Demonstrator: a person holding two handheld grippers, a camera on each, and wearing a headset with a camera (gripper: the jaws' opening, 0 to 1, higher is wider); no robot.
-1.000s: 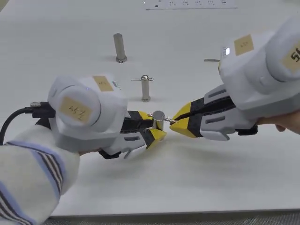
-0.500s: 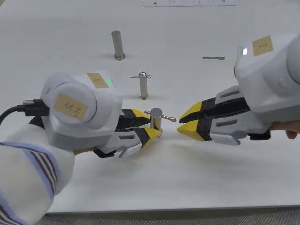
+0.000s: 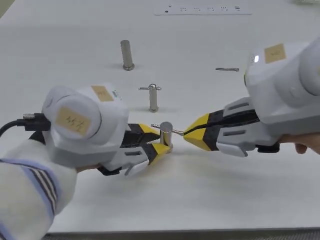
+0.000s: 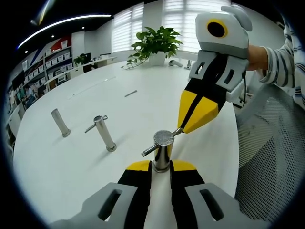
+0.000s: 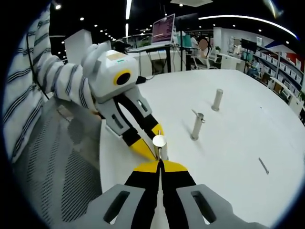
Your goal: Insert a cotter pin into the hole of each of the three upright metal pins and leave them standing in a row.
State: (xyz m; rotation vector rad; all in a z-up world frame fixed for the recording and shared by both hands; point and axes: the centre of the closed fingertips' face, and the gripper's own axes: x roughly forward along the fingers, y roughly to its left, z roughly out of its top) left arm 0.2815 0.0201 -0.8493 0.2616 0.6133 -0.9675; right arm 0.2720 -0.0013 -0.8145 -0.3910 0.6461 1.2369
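Middle pin (image 3: 153, 98) done, far pin (image 3: 127, 55) bare — my left gripper (image 3: 161, 139) clamps the near pin (image 3: 166, 131), right gripper (image 3: 192, 136) pinches its cotter pin (image 3: 176, 131).

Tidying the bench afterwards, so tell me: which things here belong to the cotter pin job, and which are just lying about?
Job: near pin, clamped by left gripper; inserted cotter pin, pinched by right gripper; middle pin, already fitted; far pin, bare; loose cotter pin.
Lying about: power strip; potted plant.
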